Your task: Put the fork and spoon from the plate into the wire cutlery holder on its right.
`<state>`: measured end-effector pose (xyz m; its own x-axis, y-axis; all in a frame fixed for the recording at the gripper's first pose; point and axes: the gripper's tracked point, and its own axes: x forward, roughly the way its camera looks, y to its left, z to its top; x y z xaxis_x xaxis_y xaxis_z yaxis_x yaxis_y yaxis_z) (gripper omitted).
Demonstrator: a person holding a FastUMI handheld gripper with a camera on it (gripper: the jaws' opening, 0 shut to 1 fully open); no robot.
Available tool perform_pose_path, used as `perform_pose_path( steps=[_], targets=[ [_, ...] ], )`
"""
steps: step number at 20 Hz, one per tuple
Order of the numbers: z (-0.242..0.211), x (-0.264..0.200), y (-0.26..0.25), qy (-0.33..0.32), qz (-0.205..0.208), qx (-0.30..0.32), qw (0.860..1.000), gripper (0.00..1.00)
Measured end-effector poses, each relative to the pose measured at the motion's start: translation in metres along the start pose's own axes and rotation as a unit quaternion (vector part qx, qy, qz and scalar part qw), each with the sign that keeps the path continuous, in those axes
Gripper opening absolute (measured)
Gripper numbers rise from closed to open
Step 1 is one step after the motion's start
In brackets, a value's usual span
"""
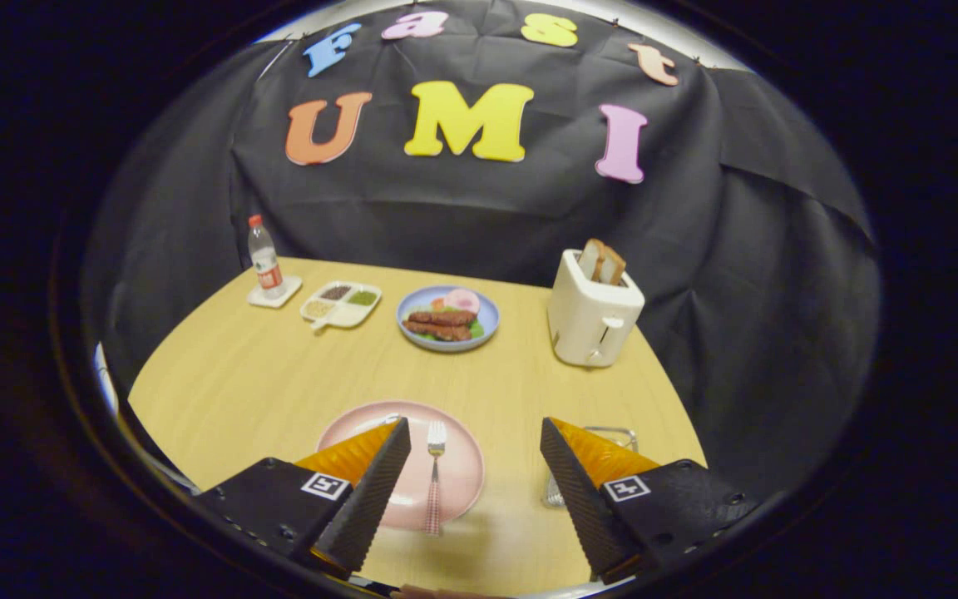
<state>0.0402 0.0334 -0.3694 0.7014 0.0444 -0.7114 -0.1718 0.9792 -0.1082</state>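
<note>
Two fingers (371, 491) of the claw (475, 433) spread wide, pinching nothing, hovering above the near part of the bench (279, 374) and aimed forward and down across it. Fork (435, 474) between the fingers, just beside the left one, lying on the pink plate (462, 466) with tines pointing away and handle reaching over the plate's near rim. Glint of what may be the spoon (381, 421) at the plate's far left rim, mostly hidden behind the left finger; cannot tell its lie. Wire cutlery holder (612, 434) just right of the plate, largely covered by the right finger, only its top rim and a bit of its wire side showing. Open wood between plate and holder, and a wide bare band of bench beyond the plate. Farther on, near the back edge: blue plate of food (448, 318) in the middle, white toaster (594, 320) with bread slices standing to its right, divided tray (342, 304) to its left, and water bottle (264, 259) on a small coaster (274, 293) at the far left. Bench rounded at the back, black cloth wall (737, 249) close behind it and around the right side, near the holder. Left edge of the bench well apart from the pink plate.
</note>
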Motion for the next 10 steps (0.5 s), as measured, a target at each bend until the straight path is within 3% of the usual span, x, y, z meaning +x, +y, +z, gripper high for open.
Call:
perform_pose_path(
  steps=[6, 10],
  targets=[
    [-0.063, 0.038, 0.018, 0.077, 0.018, 0.014, 0.997, 0.95],
    [-0.081, 0.058, 0.031, 0.093, 0.029, 0.008, 0.995, 0.88]
  ],
)
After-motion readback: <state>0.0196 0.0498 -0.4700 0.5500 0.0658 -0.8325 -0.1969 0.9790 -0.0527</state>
